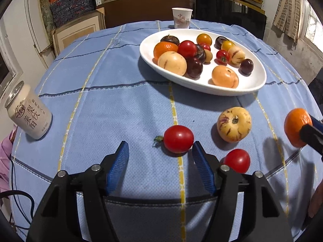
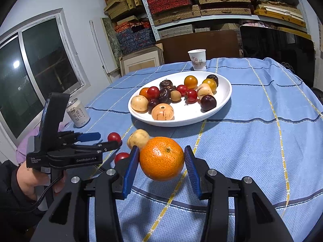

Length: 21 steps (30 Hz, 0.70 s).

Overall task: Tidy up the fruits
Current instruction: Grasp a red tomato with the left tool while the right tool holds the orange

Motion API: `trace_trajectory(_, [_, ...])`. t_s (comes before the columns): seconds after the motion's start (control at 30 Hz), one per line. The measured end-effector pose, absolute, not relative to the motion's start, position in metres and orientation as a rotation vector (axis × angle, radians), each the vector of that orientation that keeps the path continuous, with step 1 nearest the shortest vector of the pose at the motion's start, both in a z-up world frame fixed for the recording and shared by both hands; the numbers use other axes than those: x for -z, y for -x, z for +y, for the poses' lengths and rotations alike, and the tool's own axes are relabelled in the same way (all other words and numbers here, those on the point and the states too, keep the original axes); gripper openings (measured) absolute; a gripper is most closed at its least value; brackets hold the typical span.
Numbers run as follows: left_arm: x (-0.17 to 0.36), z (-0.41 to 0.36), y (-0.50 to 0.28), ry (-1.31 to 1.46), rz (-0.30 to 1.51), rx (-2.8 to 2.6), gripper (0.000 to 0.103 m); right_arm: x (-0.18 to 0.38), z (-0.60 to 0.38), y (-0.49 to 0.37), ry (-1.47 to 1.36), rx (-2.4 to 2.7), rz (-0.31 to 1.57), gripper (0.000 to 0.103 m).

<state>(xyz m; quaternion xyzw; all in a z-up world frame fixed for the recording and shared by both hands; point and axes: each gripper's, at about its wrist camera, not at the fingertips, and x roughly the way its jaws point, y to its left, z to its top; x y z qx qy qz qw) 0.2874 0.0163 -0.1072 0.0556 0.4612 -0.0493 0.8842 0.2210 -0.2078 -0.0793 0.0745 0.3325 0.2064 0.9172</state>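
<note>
An orange (image 2: pixel 162 158) is clamped between the pads of the right gripper (image 2: pixel 161 162), raised off the blue tablecloth (image 2: pixel 252 141), short of the white plate (image 2: pixel 226 92). The left gripper (image 1: pixel 160 154) is held spread and empty, a red tomato (image 1: pixel 178 139) just past its tips. A striped yellow fruit (image 1: pixel 234 124) and a second tomato (image 1: pixel 237 160) lie between plate and table edge.

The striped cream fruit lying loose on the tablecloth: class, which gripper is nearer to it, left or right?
Left, though not by much. The left gripper is open beside a red tomato next to the striped cream fruit. The right gripper holds an orange raised beyond its other side.
</note>
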Motion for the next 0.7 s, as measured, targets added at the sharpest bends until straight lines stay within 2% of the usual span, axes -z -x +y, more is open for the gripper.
trace_trajectory(0.37, [0.076,0.006,-0.301,-0.22,1.036,0.151,0.063,0.08,-0.208,-0.221,-0.156,-0.431,0.687,0.046])
trace_trajectory(0.53, [0.089,0.01,-0.298,-0.242,1.043,0.185,0.063,0.08,-0.208,-0.222,-0.162,-0.435,0.688,0.046])
trace_trajectory(0.7, [0.096,0.009,-0.277,-0.234,0.975,0.225,0.064,0.079,-0.206,-0.222,-0.155,-0.439,0.69,0.046])
